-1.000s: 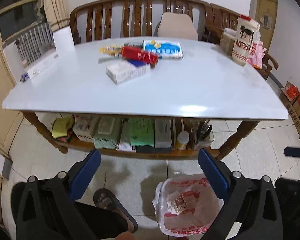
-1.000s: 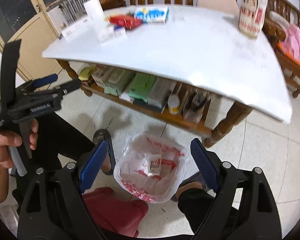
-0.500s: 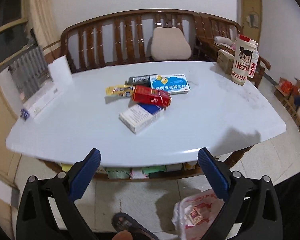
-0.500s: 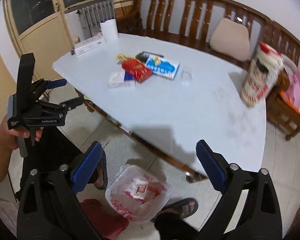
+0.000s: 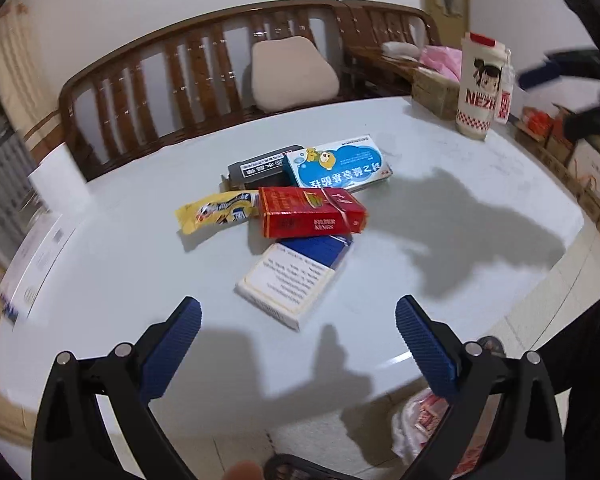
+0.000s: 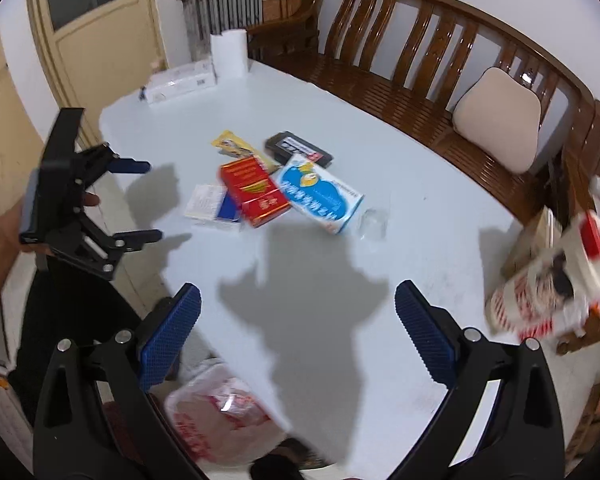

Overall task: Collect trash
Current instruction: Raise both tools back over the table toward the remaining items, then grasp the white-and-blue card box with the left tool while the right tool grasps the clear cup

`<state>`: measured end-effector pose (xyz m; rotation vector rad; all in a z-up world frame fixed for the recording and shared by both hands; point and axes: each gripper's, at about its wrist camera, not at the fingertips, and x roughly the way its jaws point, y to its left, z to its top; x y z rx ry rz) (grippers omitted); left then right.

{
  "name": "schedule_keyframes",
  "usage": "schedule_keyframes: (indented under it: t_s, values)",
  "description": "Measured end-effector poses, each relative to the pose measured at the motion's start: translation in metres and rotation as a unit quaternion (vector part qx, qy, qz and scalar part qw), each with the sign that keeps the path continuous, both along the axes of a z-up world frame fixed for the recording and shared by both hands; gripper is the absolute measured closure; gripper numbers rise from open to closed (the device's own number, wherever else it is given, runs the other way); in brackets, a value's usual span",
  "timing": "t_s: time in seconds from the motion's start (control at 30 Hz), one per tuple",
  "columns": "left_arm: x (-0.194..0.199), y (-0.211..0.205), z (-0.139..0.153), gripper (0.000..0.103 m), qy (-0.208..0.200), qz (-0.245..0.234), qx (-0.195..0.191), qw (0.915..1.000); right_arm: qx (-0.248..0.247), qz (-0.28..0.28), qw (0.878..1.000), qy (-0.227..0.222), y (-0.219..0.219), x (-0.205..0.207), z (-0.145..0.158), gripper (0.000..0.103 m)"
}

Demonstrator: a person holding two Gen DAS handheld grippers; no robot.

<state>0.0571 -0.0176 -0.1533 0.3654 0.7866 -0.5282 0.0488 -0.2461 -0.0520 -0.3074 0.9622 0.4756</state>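
Observation:
A pile of trash lies mid-table: a white and blue box (image 5: 296,276), a red box (image 5: 310,211) on top of it, a yellow wrapper (image 5: 216,211), a dark grey box (image 5: 258,168) and a light blue box (image 5: 338,168). The same pile shows in the right wrist view, with the red box (image 6: 254,192) at its centre. My left gripper (image 5: 298,324) is open and empty, just short of the white and blue box; it also shows in the right wrist view (image 6: 138,200). My right gripper (image 6: 298,312) is open and empty over the table's near part. A white and red trash bag (image 6: 220,416) stands on the floor below.
A white table (image 5: 440,216) carries a tall NEZHA cup (image 5: 478,84) at the far right, a paper roll (image 6: 228,52) and a white box (image 6: 180,84) at the far left. A wooden bench (image 5: 204,68) with a beige cushion (image 5: 292,72) runs behind it.
Both grippers have risen from near the floor bag to above the table top and moved towards the pile. Both stay open and empty.

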Motion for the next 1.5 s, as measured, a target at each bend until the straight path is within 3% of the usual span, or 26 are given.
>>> schedule_keyframes:
  t_s: [0.2, 0.33, 0.53, 0.87, 1.0, 1.13, 1.23, 1.43, 1.5]
  values:
    - [0.035, -0.005, -0.021, 0.008, 0.013, -0.037, -0.003, 0.9992, -0.029, -0.029, 0.999, 0.013, -0.013, 0.062, -0.035, 0.008]
    - [0.053, -0.007, -0.031, 0.008, 0.026, -0.056, -0.013, 0.998, -0.009, -0.06, 0.998, 0.029, -0.021, 0.094, -0.067, 0.008]
    - [0.067, -0.014, -0.044, 0.008, 0.04, -0.083, -0.011, 0.9957, 0.0, -0.082, 0.995, 0.052, -0.026, 0.12, -0.103, 0.008]
    - [0.078, -0.01, -0.06, 0.008, 0.056, -0.096, -0.023, 0.9935, 0.008, -0.096, 0.993, 0.067, -0.02, 0.143, -0.133, 0.009]
    - [0.077, -0.009, -0.06, 0.011, 0.051, -0.095, -0.032, 0.9937, 0.006, -0.105, 0.992, 0.067, -0.023, 0.15, -0.138, 0.018]
    - [0.073, -0.007, -0.06, 0.024, 0.046, -0.092, -0.042, 0.9938, 0.003, -0.105, 0.993, 0.059, -0.024, 0.151, -0.138, 0.023]
    - [0.07, -0.007, -0.058, 0.031, 0.044, -0.088, -0.046, 0.9941, 0.003, -0.113, 0.992, 0.049, -0.027, 0.153, -0.135, 0.04]
    - [0.062, -0.006, -0.058, 0.037, 0.04, -0.084, -0.05, 0.9944, 0.004, -0.108, 0.993, 0.041, -0.025, 0.151, -0.136, 0.045]
    - [0.061, -0.006, -0.057, 0.04, 0.041, -0.083, -0.053, 0.9944, 0.006, -0.104, 0.994, 0.036, -0.022, 0.148, -0.135, 0.059]
